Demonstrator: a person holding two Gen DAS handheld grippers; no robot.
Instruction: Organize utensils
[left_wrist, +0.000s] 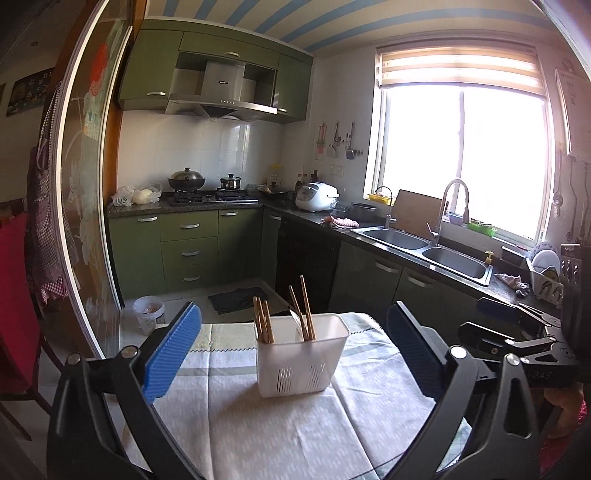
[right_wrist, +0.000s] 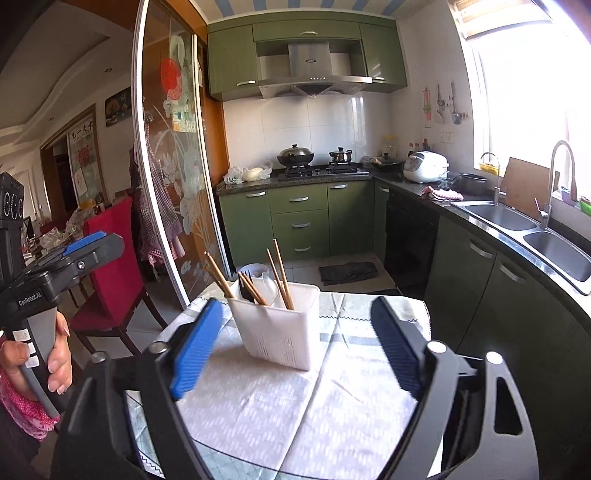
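Note:
A white plastic utensil holder (left_wrist: 302, 356) stands on the cloth-covered table (left_wrist: 258, 424). Wooden chopsticks (left_wrist: 263, 320) stand in its left compartment and more chopsticks (left_wrist: 304, 308) in its right. In the right wrist view the holder (right_wrist: 279, 328) also shows a black fork (right_wrist: 246, 285) and a clear spoon (right_wrist: 269, 286). My left gripper (left_wrist: 291, 350) is open and empty, its fingers on either side of the holder and nearer the camera. My right gripper (right_wrist: 299, 347) is open and empty, just short of the holder. The right gripper also shows in the left wrist view (left_wrist: 517, 325).
Green kitchen cabinets (left_wrist: 192, 243), a stove with pots (left_wrist: 207, 194), a rice cooker (left_wrist: 316, 196) and a double sink (left_wrist: 424, 247) line the walls. A red chair (right_wrist: 110, 266) stands left of the table. A white bin (left_wrist: 148, 314) sits on the floor.

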